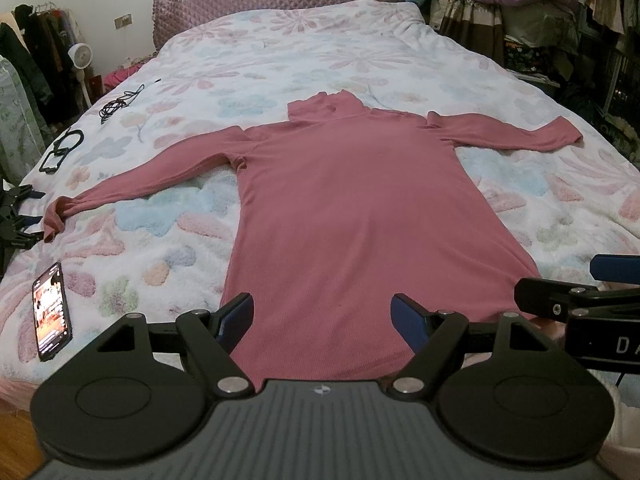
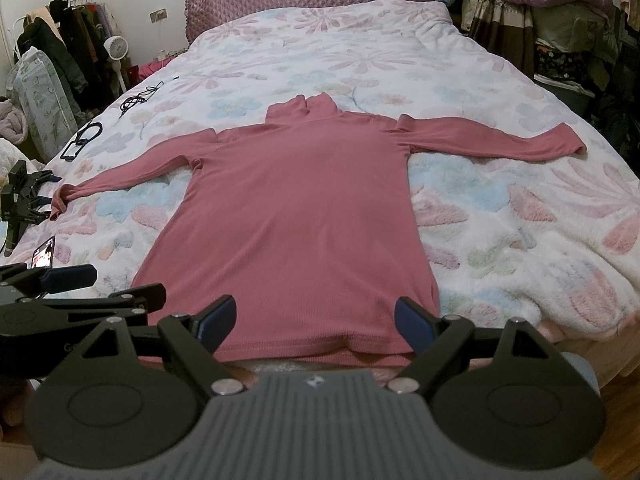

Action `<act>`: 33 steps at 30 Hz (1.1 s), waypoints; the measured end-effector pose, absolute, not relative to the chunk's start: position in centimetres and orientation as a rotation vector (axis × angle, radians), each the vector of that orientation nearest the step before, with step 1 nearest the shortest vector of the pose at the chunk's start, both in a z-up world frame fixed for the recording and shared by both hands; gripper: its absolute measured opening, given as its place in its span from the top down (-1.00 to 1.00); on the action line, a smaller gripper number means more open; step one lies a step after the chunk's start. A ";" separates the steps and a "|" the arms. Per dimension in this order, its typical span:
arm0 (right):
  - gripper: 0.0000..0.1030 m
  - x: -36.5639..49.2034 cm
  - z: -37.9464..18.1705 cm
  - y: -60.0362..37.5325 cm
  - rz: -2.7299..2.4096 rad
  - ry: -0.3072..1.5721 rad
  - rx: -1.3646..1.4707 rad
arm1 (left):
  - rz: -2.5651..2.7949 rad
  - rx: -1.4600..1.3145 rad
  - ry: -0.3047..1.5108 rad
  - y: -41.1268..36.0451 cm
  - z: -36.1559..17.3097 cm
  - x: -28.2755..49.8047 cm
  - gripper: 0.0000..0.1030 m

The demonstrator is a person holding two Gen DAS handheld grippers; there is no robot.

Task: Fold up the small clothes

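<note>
A pink long-sleeved turtleneck top (image 1: 360, 208) (image 2: 296, 216) lies flat on the floral bedspread (image 1: 168, 220) (image 2: 520, 216), collar away from me, hem at the near edge, both sleeves spread out sideways. My left gripper (image 1: 323, 318) hovers open over the hem, blue pads wide apart with nothing between them. My right gripper (image 2: 316, 322) also stands open above the hem, a little to the right of the left one. The right gripper's fingers (image 1: 560, 300) show at the right edge of the left wrist view; the left gripper's fingers (image 2: 80, 284) show at the left of the right wrist view.
A lit phone (image 1: 52, 306) lies on the bed near the left front. Black cables (image 1: 120, 104) and a black strap (image 1: 64, 148) lie further back on the left. A black clamp stand (image 2: 24, 196) sits at the left edge. Hanging clothes, a fan (image 2: 116, 48) and piled bedding surround the bed.
</note>
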State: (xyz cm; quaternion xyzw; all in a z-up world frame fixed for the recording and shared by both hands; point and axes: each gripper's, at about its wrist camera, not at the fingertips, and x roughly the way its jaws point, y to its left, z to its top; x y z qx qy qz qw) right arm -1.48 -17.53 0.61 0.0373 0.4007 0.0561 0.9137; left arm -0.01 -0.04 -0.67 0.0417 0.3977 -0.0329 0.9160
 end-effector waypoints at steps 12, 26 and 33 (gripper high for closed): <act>-0.60 -1.4 0.6 -17.6 0.115 0.828 0.078 | -0.069 0.085 0.823 -0.1 -0.8 -0.1 -0.77; -0.60 -1.6 0.5 -17.6 0.114 0.831 0.079 | -0.069 0.085 0.825 -0.1 -0.8 0.0 -0.77; -0.60 -1.6 0.5 -17.5 0.114 0.833 0.080 | -0.070 0.083 0.827 0.0 -0.8 0.0 -0.77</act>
